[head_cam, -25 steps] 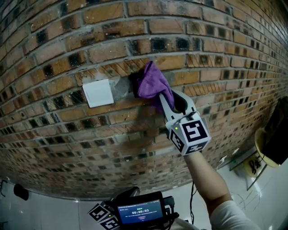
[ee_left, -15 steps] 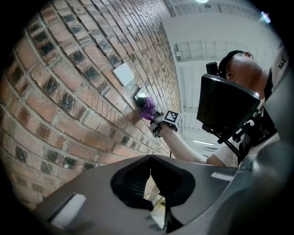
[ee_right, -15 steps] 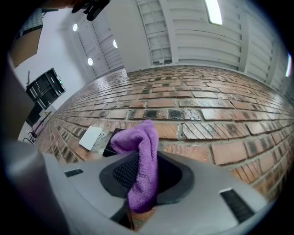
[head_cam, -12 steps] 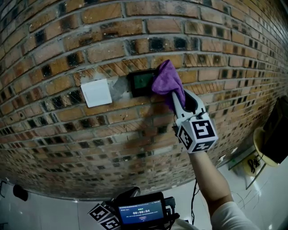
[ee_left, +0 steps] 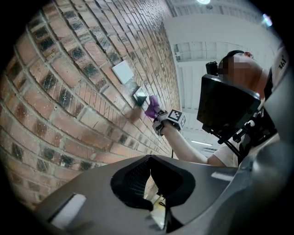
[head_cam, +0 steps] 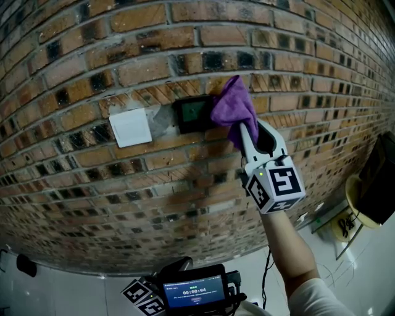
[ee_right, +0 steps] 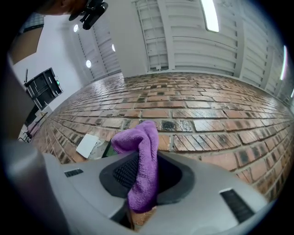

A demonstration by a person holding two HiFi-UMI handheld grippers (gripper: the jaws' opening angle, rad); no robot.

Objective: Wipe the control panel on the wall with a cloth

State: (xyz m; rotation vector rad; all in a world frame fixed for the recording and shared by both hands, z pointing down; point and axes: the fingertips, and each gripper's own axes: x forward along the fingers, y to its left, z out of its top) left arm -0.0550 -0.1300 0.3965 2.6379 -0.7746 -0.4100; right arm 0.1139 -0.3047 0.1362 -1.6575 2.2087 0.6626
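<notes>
There were two grippers: the left gripper (ee_left: 154,193) and the right gripper (head_cam: 245,134). There was one purple cloth (head_cam: 233,110), one dark control panel (head_cam: 192,113), one white wall plate (head_cam: 131,127) and one brick wall (head_cam: 92,185).

Soft, even indoor light fills the head view, where the cloth (head_cam: 233,108) casts a faint shadow down the brick wall (head_cam: 92,160). A ceiling strip light (ee_right: 210,13) glares white in the right gripper view. Wide-angle distortion curves the bricks, and both gripper views go black at the corners.
</notes>
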